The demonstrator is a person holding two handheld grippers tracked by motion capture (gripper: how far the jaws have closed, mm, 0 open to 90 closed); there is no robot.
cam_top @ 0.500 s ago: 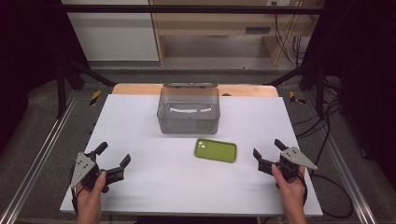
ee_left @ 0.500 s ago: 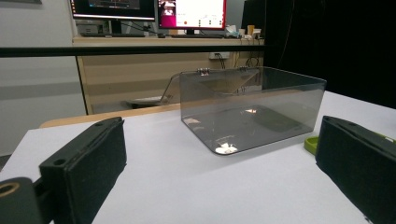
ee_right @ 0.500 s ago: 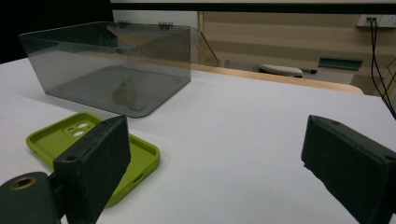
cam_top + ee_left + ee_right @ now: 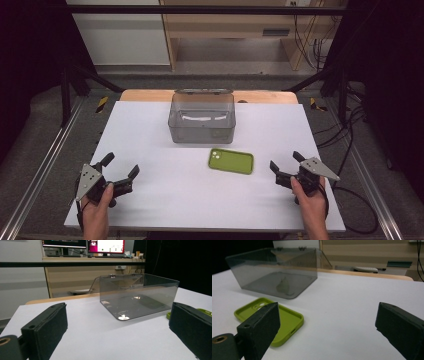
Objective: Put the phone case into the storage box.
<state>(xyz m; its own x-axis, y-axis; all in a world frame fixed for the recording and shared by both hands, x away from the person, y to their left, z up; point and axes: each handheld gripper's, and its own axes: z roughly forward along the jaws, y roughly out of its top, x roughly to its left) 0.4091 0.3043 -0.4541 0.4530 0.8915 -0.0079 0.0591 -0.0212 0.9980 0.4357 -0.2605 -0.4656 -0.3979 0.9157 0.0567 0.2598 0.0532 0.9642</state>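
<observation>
change: none, my hands idle | both tongs gape empty | phone case untouched, near box

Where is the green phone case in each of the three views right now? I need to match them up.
High view: green phone case lies flat right of centre, just in front of the clear box.
Left gripper view: a green sliver at the right edge, behind the right-hand jaw.
Right gripper view: lower left, hollow side up, partly behind the left-hand jaw.
Shared landmark: the clear box.
</observation>
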